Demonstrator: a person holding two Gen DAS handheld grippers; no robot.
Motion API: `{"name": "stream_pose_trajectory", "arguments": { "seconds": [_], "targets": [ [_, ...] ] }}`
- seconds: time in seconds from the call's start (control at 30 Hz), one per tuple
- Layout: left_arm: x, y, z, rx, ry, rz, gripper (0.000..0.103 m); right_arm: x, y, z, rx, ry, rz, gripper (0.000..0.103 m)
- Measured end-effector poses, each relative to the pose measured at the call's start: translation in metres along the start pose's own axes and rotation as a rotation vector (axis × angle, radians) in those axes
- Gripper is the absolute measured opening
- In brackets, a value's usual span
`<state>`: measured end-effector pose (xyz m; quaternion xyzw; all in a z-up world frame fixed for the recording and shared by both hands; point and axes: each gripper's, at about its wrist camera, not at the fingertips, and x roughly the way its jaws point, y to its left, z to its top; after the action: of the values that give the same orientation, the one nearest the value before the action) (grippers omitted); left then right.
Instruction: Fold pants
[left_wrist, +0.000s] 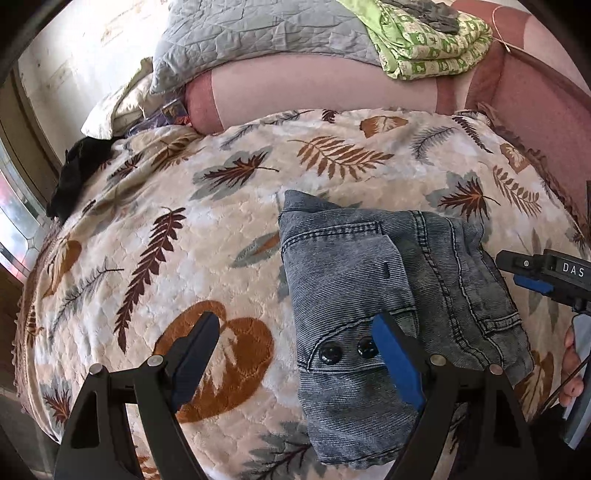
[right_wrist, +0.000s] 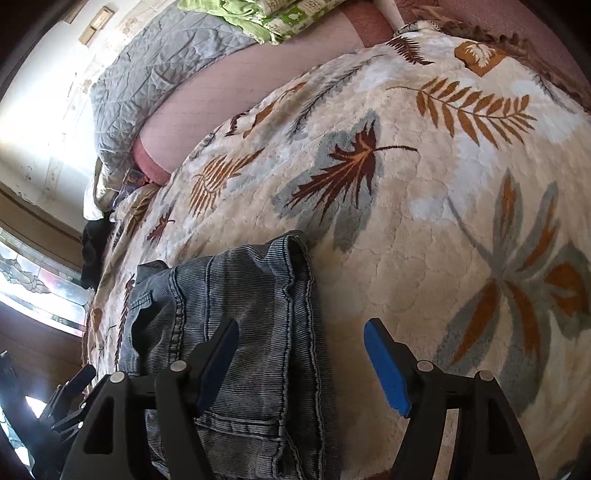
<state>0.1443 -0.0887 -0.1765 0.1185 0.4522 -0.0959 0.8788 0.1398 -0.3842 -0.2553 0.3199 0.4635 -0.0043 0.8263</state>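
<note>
Leaf-patterned blanket (left_wrist: 184, 236) carries folded pants (left_wrist: 369, 295), long axis running away from both grippers; jaws apart, gripping nothing.

One pair of folded pants (left_wrist: 373, 280) lies on one leaf-print blanket (left_wrist: 192, 229); two dark buttons (left_wrist: 347, 350) show on the pants' flap; two grippers are in sight, the left gripper (left_wrist: 295, 350) and the right gripper (right_wrist: 301, 354), each with two fingers, one black and one blue-padded; one grey quilt (left_wrist: 255, 33); one green printed cloth (left_wrist: 436, 44); one black garment (left_wrist: 79, 173); one hand (left_wrist: 572, 369) at the edge.
</note>
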Motion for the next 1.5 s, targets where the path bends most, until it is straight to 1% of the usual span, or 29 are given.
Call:
{"name": "stream_pose_trajectory", "arguments": {
  "seconds": [0.27,0.53,0.67,0.87,1.0,1.2,1.3,1.4,1.5],
  "targets": [
    [0.0,0.003,-0.003,-0.008,0.003,0.019,0.085,-0.005,-0.005,0.001,0.01,-0.011,0.004,0.074],
    [0.0,0.002,-0.004,0.001,0.002,0.024,0.085,-0.004,-0.001,0.0,-0.006,-0.008,0.011,0.074],
    [-0.006,0.005,-0.003,-0.006,-0.009,0.03,0.085,-0.004,-0.002,0.002,0.005,-0.013,0.013,0.074],
    [-0.018,0.019,-0.007,-0.038,-0.02,0.03,0.085,0.0,0.004,0.0,-0.013,0.006,0.019,0.074],
    [-0.029,0.024,-0.01,-0.045,-0.039,0.031,0.085,0.001,0.008,-0.004,-0.044,0.009,0.005,0.074],
    [-0.041,0.042,-0.013,-0.071,-0.062,0.058,0.085,0.001,0.012,-0.008,-0.055,0.009,-0.01,0.074],
    [-0.044,0.055,-0.014,-0.093,-0.068,0.083,0.085,-0.001,0.016,-0.009,-0.08,0.002,-0.024,0.074],
    [-0.045,0.067,-0.015,-0.126,-0.074,0.094,0.085,-0.003,0.018,-0.009,-0.088,-0.012,-0.027,0.074],
    [-0.045,0.073,-0.016,-0.14,-0.076,0.105,0.085,-0.001,0.018,-0.01,-0.085,-0.003,-0.024,0.074]
  ]
}}
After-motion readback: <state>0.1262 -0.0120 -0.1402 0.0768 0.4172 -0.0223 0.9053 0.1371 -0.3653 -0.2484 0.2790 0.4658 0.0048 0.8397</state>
